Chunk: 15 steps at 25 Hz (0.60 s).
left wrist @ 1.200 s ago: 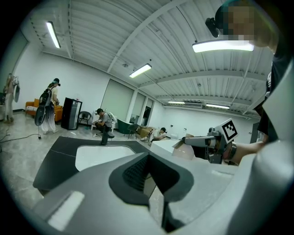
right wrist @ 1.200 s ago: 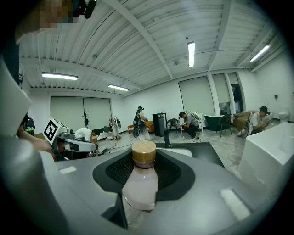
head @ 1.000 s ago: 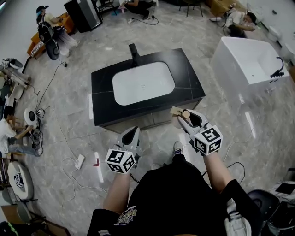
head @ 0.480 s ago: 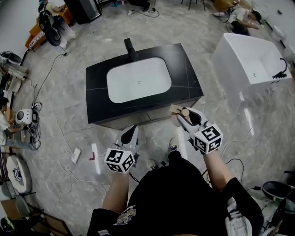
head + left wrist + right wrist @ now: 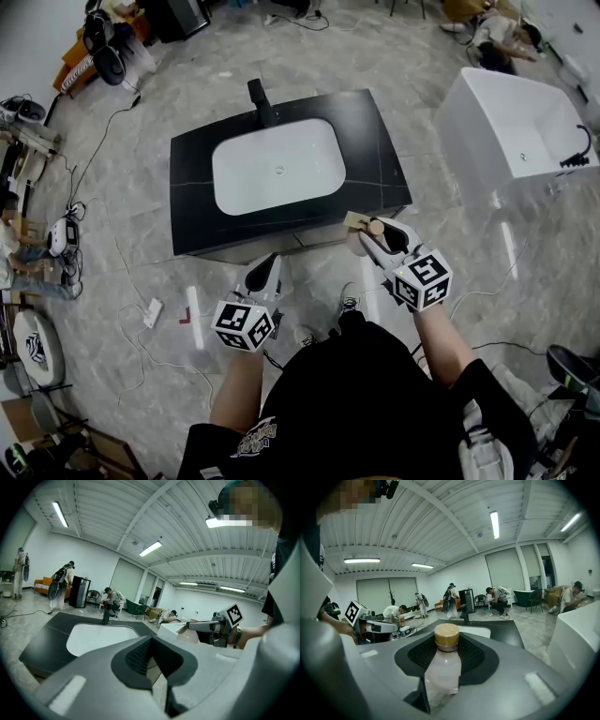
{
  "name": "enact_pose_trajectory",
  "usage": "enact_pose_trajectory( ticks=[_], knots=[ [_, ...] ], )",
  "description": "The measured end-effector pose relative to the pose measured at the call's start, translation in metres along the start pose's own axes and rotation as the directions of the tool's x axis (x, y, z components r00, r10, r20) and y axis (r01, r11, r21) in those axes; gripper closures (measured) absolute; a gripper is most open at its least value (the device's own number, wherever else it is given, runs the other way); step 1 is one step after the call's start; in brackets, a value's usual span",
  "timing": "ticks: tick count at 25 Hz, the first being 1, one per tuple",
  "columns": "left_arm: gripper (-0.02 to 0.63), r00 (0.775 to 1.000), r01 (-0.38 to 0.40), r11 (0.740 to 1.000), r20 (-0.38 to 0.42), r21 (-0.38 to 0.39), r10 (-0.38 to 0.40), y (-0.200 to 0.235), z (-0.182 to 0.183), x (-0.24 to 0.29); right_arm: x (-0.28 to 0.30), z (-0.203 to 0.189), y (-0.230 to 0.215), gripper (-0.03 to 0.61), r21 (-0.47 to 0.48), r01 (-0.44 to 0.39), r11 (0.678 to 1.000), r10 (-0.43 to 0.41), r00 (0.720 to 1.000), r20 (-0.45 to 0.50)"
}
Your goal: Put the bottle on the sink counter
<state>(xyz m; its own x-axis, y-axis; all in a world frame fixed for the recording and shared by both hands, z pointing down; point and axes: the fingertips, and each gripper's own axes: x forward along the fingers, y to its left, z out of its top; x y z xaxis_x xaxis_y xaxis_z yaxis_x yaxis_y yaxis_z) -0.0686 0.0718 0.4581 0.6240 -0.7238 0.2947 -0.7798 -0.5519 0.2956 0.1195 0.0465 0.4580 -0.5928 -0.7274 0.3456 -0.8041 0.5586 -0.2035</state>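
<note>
Presently, at the left, the left tongs (image 5: 269,265) are being carried low in front of the person, short of the near edge of the desk (image 5: 192,202). Their jaws are being kept pressed together with nothing between them, seemingly because this hand has no part in the carry and is merely being kept out of the way. In the middle, the black desk is being faced squarely, its white basin (image 5: 277,173) sunk into the top with a dark faucet (image 5: 258,97) at the far rim. Nothing is being shown inside the basin, and the flat black margins round it are being left free, the wide right margin looking the likeliest landing place. Further right, the bottle (image 5: 442,665) is being gripped by the right tongs (image 5: 371,234), the jaws being closed on its pale, translucent body while its wood-coloured cap (image 5: 447,636) is being pointed forward past the pads. It is being held in the air just in front of the desk's near right corner, not yet over the top, presumably so that it can be lifted across the edge. Whether any liquid is being carried in it cannot be told. At the far right, a white bathtub (image 5: 469,141) is being left well apart, apparently with nothing in it.
</note>
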Motion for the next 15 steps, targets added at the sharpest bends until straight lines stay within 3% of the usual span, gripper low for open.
enact_pose_trajectory(
  ticks=[15],
  knots=[
    [0.614, 0.999, -0.046, 0.999, 0.019, -0.026, 0.047, -0.006, 0.013, 0.047, 0.012, 0.018, -0.047, 0.413, -0.015, -0.051, 0.999, 0.051, 0.999, -0.007]
  ],
)
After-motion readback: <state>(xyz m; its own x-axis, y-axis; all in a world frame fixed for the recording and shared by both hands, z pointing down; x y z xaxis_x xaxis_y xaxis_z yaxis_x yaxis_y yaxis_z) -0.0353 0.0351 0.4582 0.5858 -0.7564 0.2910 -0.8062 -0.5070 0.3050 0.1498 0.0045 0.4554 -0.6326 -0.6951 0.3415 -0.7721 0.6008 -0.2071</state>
